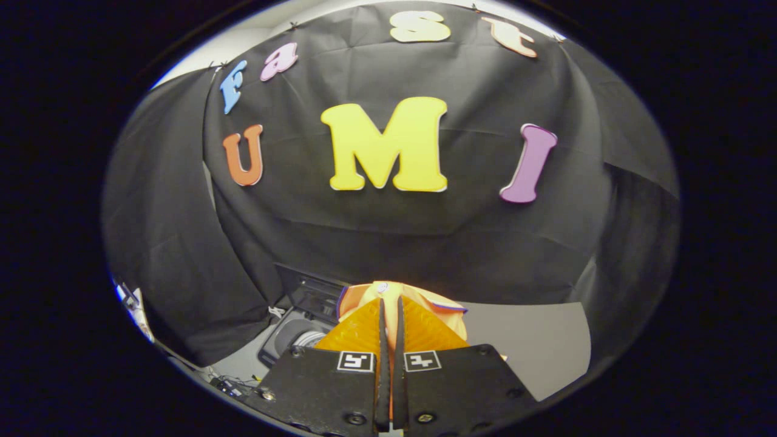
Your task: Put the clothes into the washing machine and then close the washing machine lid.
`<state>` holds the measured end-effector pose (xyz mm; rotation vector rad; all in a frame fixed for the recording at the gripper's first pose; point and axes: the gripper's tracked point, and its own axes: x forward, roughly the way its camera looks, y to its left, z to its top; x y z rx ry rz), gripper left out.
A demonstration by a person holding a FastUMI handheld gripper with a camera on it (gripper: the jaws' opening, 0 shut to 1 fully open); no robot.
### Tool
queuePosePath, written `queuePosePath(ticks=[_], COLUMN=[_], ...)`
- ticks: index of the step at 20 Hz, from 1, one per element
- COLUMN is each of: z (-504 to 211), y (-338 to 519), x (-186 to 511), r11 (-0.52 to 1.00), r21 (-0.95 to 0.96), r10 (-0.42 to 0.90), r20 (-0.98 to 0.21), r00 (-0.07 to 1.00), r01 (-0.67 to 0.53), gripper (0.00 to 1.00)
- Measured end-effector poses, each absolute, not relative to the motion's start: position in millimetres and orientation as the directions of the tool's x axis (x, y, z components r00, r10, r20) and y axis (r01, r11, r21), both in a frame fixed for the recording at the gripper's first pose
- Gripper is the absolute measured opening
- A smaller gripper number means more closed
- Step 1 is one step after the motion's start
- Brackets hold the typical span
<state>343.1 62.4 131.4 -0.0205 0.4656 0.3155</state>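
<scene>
The tongs [391,315] are pinched nearly together, two orange ribbed fingers [364,331] with only a thin slot between them, and a garment [425,300] is caught in that slot. It is an orange-yellow piece with a dark trim line at its edge, bunched up just past the fingertips and spilling to the right of them. Both fingers look to be pressing on the cloth, so I would call this a firm hold on it.

Beyond and to the left of the fingers sits the washer [297,331], low down against the black cloth wall. Its lid [312,291] stands raised at the back, and the pale round mouth of the drum shows below it. To the right of the tongs lies a bare grey stretch of bench [534,340].

As for progress, I judge the job is in its first half: the garment is lifted and carried, held clear of the drum, not yet dropped in. Left to do are bringing it over the opening, letting go, and swinging the lid down.

By count: one garment that I can make out, one washer, one lid, one pair of tongs. Whether more clothes wait elsewhere I cannot tell.
</scene>
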Motion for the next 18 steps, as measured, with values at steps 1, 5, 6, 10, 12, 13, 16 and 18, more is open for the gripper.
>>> queuePosePath(ticks=[1, 5, 6, 10, 12, 13, 16, 18], z=[131.3, 126.6, 124.7, 117.6, 113.5, 111.7, 100.7, 89.9], y=[73.5, 119.1, 130.2, 171.4, 190.1, 198.9, 220.9, 234.0], x=[344.2, 347.2, 347.3, 348.6, 349.2, 349.1, 349.5, 349.3], r11=[0.946, 0.921, 0.914, 0.887, 0.874, 0.867, 0.853, 0.845], r21=[0.055, 0.072, 0.076, 0.088, 0.095, 0.097, 0.101, 0.11], r10=[0.309, 0.373, 0.388, 0.44, 0.463, 0.473, 0.492, 0.504], r20=[-0.446, -0.449, -0.451, -0.46, -0.465, -0.468, -0.481, -0.494], r00=[0.84, 0.812, 0.804, 0.772, 0.755, 0.746, 0.725, 0.708], r01=[-0.319, -0.383, -0.399, -0.454, -0.477, -0.489, -0.512, -0.524], gripper=[0.05, 0.05, 0.06, 0.05, 0.05, 0.05, 0.05, 0.06])
